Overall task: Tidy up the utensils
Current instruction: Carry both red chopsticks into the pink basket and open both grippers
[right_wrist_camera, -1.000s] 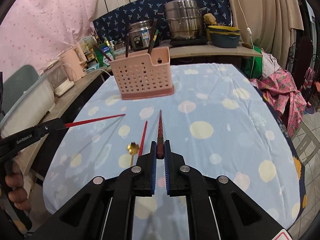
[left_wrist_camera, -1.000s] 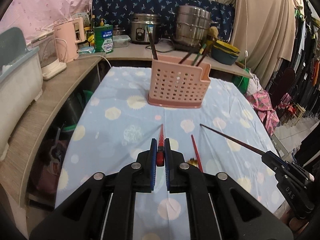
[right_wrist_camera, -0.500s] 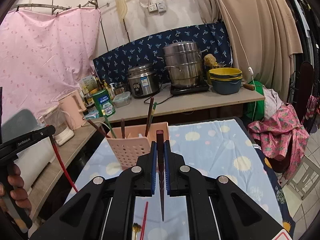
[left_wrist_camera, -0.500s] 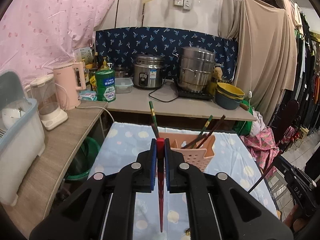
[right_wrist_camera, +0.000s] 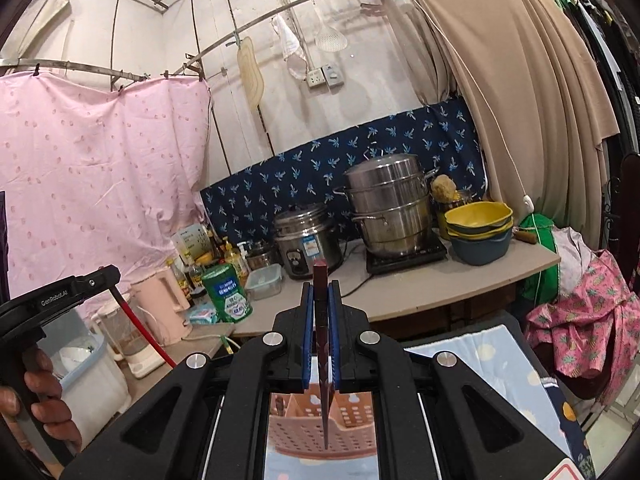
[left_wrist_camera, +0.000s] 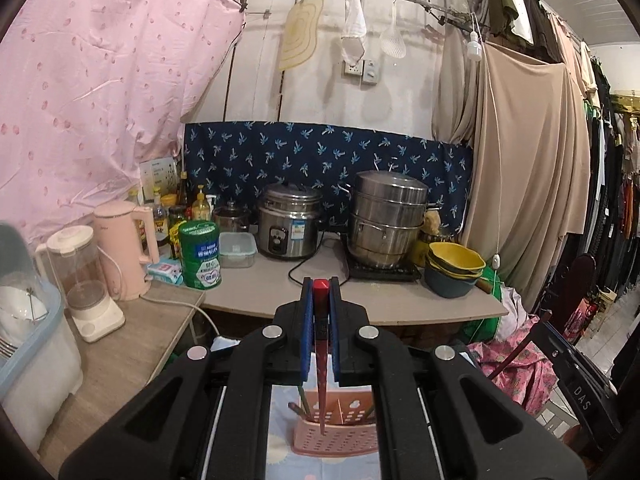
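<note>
Kitchen clutter fills the counter behind both tools. Left gripper [left_wrist_camera: 320, 308] is clamped on a red chopstick [left_wrist_camera: 321, 360] that hangs tip-down between its blue pads; directly below the tip sits the pink perforated utensil holder [left_wrist_camera: 336, 436]. Right gripper [right_wrist_camera: 321, 312] likewise pinches a dark maroon chopstick [right_wrist_camera: 323, 384], tip down over the same holder. Judged step: dropping both sticks in. Next, each tip needs lowering into a compartment, clear of the divider, before the fingers let go.
</note>
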The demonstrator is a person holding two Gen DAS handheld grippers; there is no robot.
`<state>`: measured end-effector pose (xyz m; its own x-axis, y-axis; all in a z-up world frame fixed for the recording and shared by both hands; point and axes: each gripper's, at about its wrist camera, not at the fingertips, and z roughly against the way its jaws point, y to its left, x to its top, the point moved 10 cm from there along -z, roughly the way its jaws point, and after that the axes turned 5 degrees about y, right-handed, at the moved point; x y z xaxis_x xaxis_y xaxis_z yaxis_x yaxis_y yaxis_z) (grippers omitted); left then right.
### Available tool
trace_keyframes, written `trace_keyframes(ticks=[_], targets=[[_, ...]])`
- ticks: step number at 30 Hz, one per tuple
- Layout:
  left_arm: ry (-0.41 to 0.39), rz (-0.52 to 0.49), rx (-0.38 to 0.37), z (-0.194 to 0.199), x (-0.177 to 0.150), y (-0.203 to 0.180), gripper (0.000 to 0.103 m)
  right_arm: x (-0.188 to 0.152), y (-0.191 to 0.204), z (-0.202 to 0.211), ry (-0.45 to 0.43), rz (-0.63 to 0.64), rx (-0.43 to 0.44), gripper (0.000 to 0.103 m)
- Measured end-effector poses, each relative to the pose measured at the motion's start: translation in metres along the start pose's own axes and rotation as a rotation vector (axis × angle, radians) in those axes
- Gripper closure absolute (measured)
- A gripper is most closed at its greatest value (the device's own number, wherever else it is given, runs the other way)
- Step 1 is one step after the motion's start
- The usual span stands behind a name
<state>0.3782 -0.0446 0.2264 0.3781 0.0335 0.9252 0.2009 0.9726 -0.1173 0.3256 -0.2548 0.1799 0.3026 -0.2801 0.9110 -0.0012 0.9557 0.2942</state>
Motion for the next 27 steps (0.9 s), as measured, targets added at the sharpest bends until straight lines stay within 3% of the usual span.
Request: trace_keyframes(ticks=[8, 16, 27], targets=[[0.015, -0.009, -0.004, -0.047, 0.003, -0.009, 0.096, 0.02, 0.012, -0.04, -0.035, -0.017, 0.025, 0.096], [0.111, -0.001, 0.01, -0.095, -0.04, 0.002, 0.096, -0.024, 0.004, -0.092, 0.081, -0.019, 0.008, 0.096], [0.192, 0.014, 0.009, -0.116, -0.073, 0.007, 0.096, -0.073, -0.001, -0.117, 0.187, -0.015, -0.013, 0.096]])
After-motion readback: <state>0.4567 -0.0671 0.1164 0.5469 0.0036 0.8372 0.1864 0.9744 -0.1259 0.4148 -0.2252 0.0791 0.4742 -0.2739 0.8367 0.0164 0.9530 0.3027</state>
